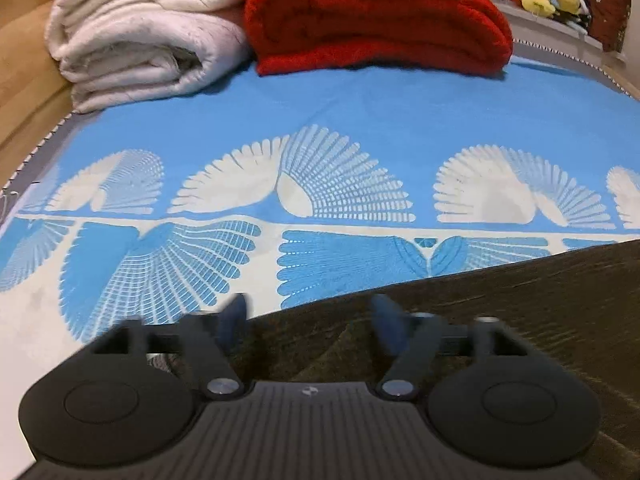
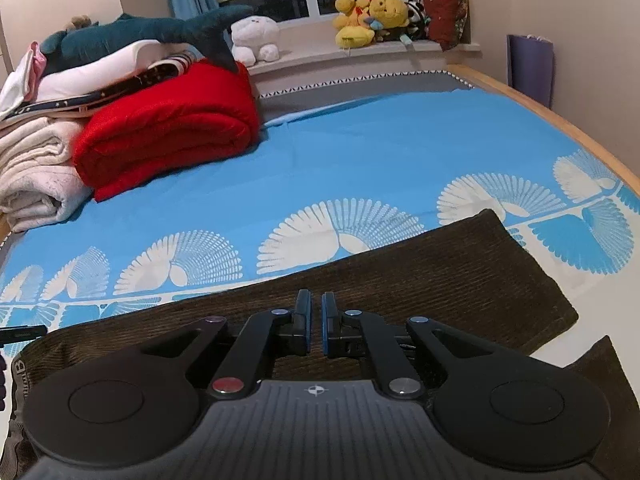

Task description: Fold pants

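Note:
Dark brown corduroy pants (image 2: 440, 276) lie flat on the blue and white bedsheet (image 2: 360, 152), with one leg stretched to the right and the waistband at the lower left. My right gripper (image 2: 316, 320) hovers over the pants with its jaws nearly together and nothing between them. In the left wrist view the pants (image 1: 500, 312) fill the lower right. My left gripper (image 1: 310, 320) is open and blurred, just above the pants' edge, holding nothing.
A folded red blanket (image 2: 168, 128) and folded white blankets (image 2: 36, 168) are stacked at the far left of the bed. A plush shark (image 2: 140, 32) lies on the pile. Plush toys (image 2: 372, 16) sit on the windowsill. The wooden bed frame (image 2: 560, 120) runs along the right.

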{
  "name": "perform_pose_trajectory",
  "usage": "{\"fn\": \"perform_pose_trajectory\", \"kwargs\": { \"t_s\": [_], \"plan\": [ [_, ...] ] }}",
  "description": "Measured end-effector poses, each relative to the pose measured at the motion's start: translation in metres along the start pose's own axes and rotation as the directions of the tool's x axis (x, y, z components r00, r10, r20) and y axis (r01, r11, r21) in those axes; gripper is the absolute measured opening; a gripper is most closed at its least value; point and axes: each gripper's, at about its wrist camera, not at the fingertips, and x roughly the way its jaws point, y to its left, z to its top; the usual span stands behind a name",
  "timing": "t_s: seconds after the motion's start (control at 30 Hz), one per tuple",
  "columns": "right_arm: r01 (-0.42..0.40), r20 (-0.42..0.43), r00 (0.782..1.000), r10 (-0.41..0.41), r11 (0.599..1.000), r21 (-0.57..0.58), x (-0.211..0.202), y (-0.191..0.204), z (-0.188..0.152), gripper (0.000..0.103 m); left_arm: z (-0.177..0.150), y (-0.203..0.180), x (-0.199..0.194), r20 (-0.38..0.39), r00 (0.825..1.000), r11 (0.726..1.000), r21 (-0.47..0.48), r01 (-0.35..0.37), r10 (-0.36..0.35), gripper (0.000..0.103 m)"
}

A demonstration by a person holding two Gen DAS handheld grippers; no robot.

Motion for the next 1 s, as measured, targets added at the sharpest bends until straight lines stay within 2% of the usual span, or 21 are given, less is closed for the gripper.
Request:
{"fn": "perform_pose_trajectory", "kwargs": {
  "t_s": [0.13, 0.23, 0.33, 0.37, 0.4, 0.43, 0.47, 0.5, 0.57, 0.63, 0.8, 1.0],
  "plan": [
    [0.004, -0.029, 1.000, -0.004, 1.000, -0.012, 0.012, 0.005, 0.000, 0.005, -0.001, 0.006, 0.032, -0.032, 0.999, 0.999, 0.033, 0.001, 0.000, 0.084],
    [0.012, -0.041, 0.999, -0.013, 0.999, -0.035, 0.019, 0.008, -0.001, 0.005, -0.003, 0.010, 0.051, -0.068, 0.996, 0.998, 0.039, 0.053, -0.050, 0.084],
    [0.016, -0.049, 0.999, -0.019, 0.999, -0.046, 0.023, 0.008, -0.001, 0.005, -0.005, 0.009, 0.056, -0.049, 0.995, 0.994, 0.071, 0.087, -0.083, 0.082],
    [0.022, -0.050, 0.998, -0.024, 0.999, -0.049, 0.024, 0.008, -0.001, 0.005, -0.004, 0.009, 0.057, -0.053, 0.994, 0.992, 0.076, 0.104, -0.100, 0.075],
    [0.027, -0.052, 0.998, -0.030, 0.998, -0.048, 0.025, 0.007, -0.001, 0.005, -0.003, 0.009, 0.058, -0.058, 0.990, 0.988, 0.070, 0.135, -0.131, 0.059],
    [0.031, -0.055, 0.998, -0.034, 0.998, -0.045, 0.026, 0.006, 0.000, 0.005, -0.002, 0.009, 0.057, -0.063, 0.984, 0.984, 0.063, 0.169, -0.165, 0.048],
    [0.032, -0.057, 0.998, -0.034, 0.999, -0.043, 0.026, 0.005, 0.000, 0.005, 0.000, 0.007, 0.056, -0.067, 0.978, 0.977, 0.063, 0.203, -0.199, 0.025],
    [0.033, -0.058, 0.998, -0.035, 0.999, -0.041, 0.026, 0.004, 0.000, 0.005, 0.001, 0.004, 0.054, -0.068, 0.976, 0.974, 0.080, 0.214, -0.209, 0.013],
    [0.038, -0.058, 0.998, -0.041, 0.998, -0.044, 0.026, 0.003, 0.000, 0.005, 0.000, -0.007, 0.048, -0.065, 0.979, 0.969, 0.145, 0.202, -0.194, 0.007],
    [0.044, -0.056, 0.997, -0.046, 0.998, -0.047, 0.026, 0.001, 0.000, 0.005, -0.002, -0.013, 0.042, -0.053, 0.982, 0.963, 0.192, 0.187, -0.180, 0.004],
    [0.065, -0.054, 0.996, -0.067, 0.997, -0.039, 0.023, -0.006, 0.000, 0.005, 0.004, -0.012, 0.010, -0.007, 0.985, 0.969, 0.176, 0.173, -0.175, 0.003],
    [0.085, -0.058, 0.995, -0.085, 0.996, 0.003, 0.015, -0.019, -0.004, 0.005, -0.004, -0.029, -0.073, 0.022, 0.987, 0.964, 0.218, 0.151, -0.159, 0.002]
  ]
}}
